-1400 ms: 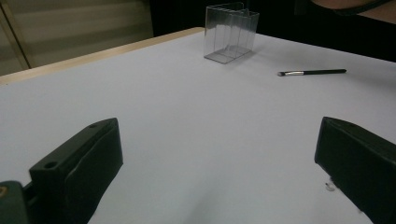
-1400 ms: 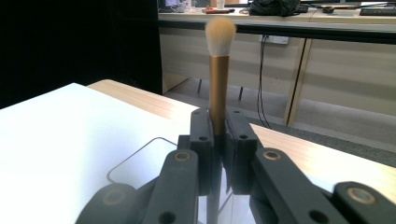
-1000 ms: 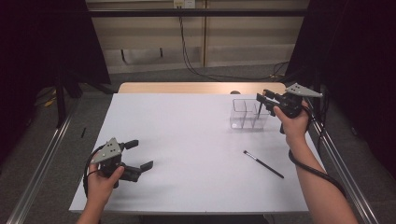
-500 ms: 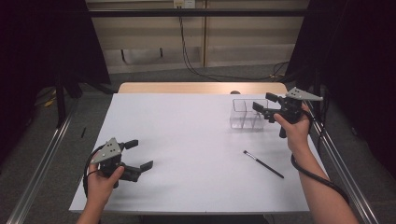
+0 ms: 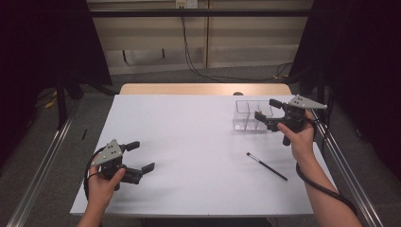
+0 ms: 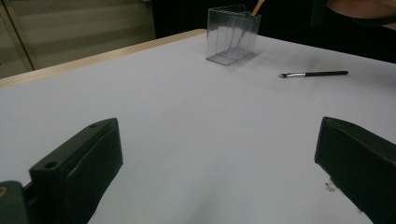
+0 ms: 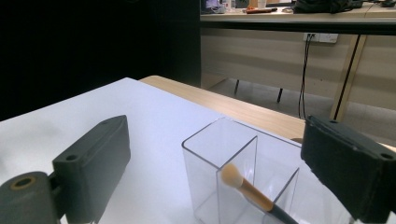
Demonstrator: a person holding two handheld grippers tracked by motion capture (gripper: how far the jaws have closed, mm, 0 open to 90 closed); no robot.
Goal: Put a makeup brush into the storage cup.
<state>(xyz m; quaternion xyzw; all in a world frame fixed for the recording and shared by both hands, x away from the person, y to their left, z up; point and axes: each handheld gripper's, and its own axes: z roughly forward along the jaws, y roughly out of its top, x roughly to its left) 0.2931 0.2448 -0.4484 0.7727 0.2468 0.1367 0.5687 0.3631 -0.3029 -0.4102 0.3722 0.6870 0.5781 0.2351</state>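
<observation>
Since the earlier frames my right gripper (image 5: 265,112) has let its jaws spread — they have just been opening, and nothing is pinched between them now. It hangs over the clear organizer (image 5: 249,116) at the far right of the white table (image 5: 189,142). From the right gripper view I look down past both black jaws at the tan-tipped brush (image 7: 250,189), which leans free inside one compartment of the organizer (image 7: 224,154) with its bristles up, touching neither jaw (which of the compartments, counted from the table's side, I cannot tell). In the left gripper view its tan end (image 6: 257,6) pokes out above the organizer's rim (image 6: 232,32).

My left gripper (image 5: 140,157) sits low over the near left corner of the table, jaws wide apart and holding nothing — bare white surface lies between them in the left gripper view.

On the table nearer me than the organizer, and well apart from it, lies a thin black brush (image 5: 266,166), flat and slanted, its pale tip toward the middle of the table.
</observation>
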